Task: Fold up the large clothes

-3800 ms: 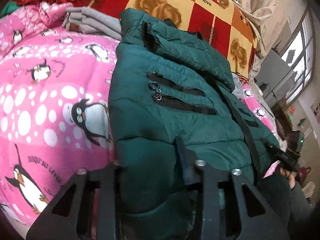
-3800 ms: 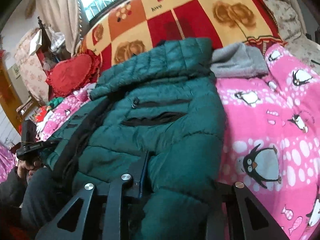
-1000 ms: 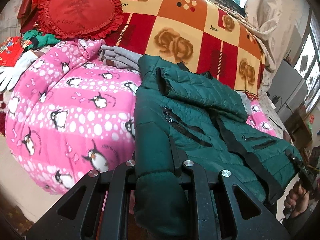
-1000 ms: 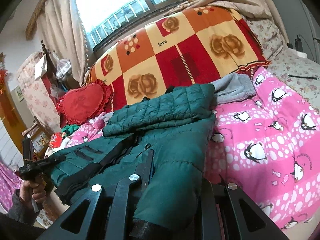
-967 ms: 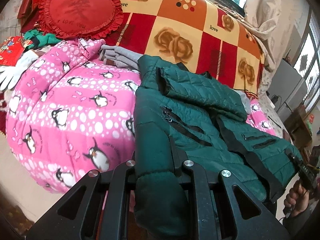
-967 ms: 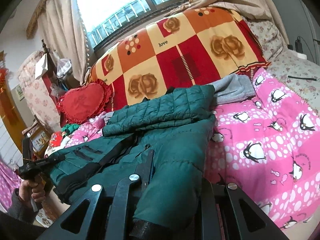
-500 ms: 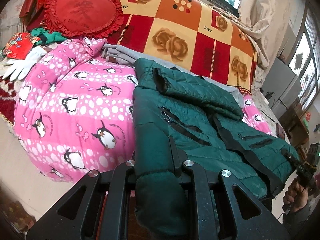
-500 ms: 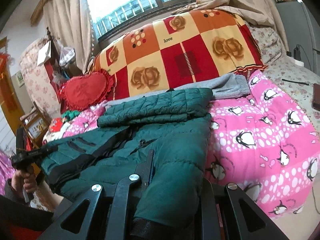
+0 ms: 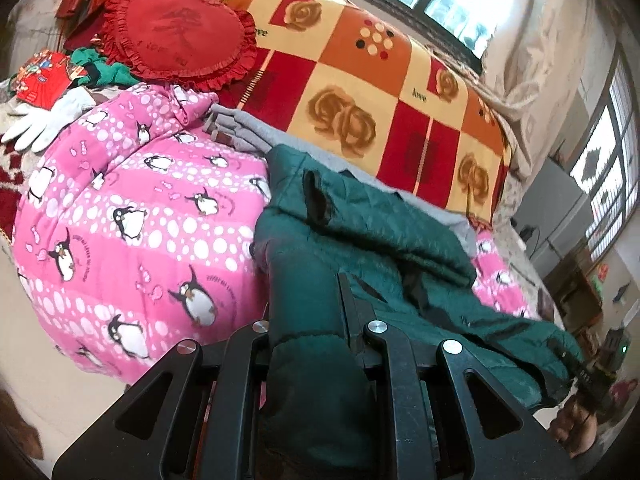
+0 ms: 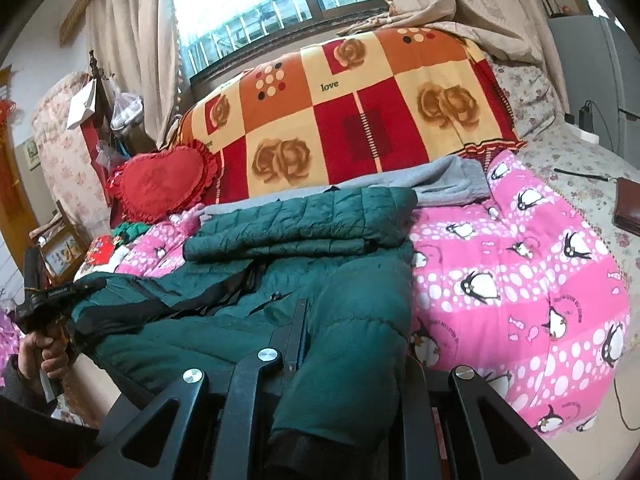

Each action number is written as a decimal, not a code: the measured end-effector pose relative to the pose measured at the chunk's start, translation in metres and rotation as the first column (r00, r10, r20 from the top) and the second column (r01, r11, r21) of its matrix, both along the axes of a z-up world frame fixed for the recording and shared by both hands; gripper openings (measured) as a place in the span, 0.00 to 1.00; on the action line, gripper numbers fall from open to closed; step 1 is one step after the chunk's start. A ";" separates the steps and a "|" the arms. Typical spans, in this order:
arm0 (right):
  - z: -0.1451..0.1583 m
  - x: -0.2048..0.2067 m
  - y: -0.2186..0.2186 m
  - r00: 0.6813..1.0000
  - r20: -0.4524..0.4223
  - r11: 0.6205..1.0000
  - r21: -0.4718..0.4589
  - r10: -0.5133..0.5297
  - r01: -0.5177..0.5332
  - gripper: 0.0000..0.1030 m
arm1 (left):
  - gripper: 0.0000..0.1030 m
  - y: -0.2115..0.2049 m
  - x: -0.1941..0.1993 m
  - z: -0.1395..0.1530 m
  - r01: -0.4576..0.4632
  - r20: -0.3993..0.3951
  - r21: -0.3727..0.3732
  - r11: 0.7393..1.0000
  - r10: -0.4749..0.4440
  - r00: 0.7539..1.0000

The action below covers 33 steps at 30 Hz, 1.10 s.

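Observation:
A dark green puffer jacket (image 9: pixel 372 240) lies open-side up on a pink penguin quilt (image 9: pixel 132 208), its hood folded over at the far end. It also shows in the right wrist view (image 10: pixel 304 220). My left gripper (image 9: pixel 308 320) is shut on the jacket's bottom corner, lifted off the bed edge. My right gripper (image 10: pixel 344 344) is shut on the other bottom corner. The hem hangs between them past the quilt's edge. Each gripper shows small in the other's view (image 9: pixel 588 372) (image 10: pixel 52 292).
Folded grey clothes (image 10: pixel 444 184) lie behind the jacket. A red and orange rose blanket (image 10: pixel 360 116) rises at the back, with a red heart cushion (image 9: pixel 176 36) to its left. White gloves (image 9: pixel 36 128) lie at the far left. Bare floor (image 9: pixel 60 368) lies below the quilt.
Both grippers have pulled back and up from the bed with the jacket's bottom corners, so more quilt, floor and window show. The jacket's lower part now hangs off the bed edge.

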State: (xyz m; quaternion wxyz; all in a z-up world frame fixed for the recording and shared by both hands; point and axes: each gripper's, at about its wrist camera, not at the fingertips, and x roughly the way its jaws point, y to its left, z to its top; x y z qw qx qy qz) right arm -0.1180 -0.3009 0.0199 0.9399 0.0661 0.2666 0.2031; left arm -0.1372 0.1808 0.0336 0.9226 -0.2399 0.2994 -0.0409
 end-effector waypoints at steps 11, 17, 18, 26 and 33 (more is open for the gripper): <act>0.027 0.051 0.008 0.995 0.080 0.998 0.008 -0.063 0.063 0.15 | 0.13 0.008 0.032 0.023 -0.059 0.103 -0.043 0.997 0.063 0.993; 0.051 0.072 0.014 0.983 0.143 0.994 0.022 -0.113 0.111 0.15 | 0.13 0.006 0.049 0.050 -0.107 0.173 -0.042 0.993 0.113 0.978; 0.056 0.076 0.015 0.982 0.152 0.993 0.020 -0.116 0.115 0.15 | 0.13 0.004 0.051 0.053 -0.116 0.186 -0.030 0.993 0.119 0.975; 0.076 0.122 0.022 0.978 0.162 0.991 0.028 -0.131 0.128 0.15 | 0.13 0.006 0.090 0.067 -0.127 0.195 0.004 0.992 0.123 0.973; 0.074 0.158 0.033 0.979 0.149 0.990 0.022 -0.142 0.140 0.15 | 0.13 0.011 0.124 0.058 -0.146 0.148 -0.002 0.989 0.145 0.978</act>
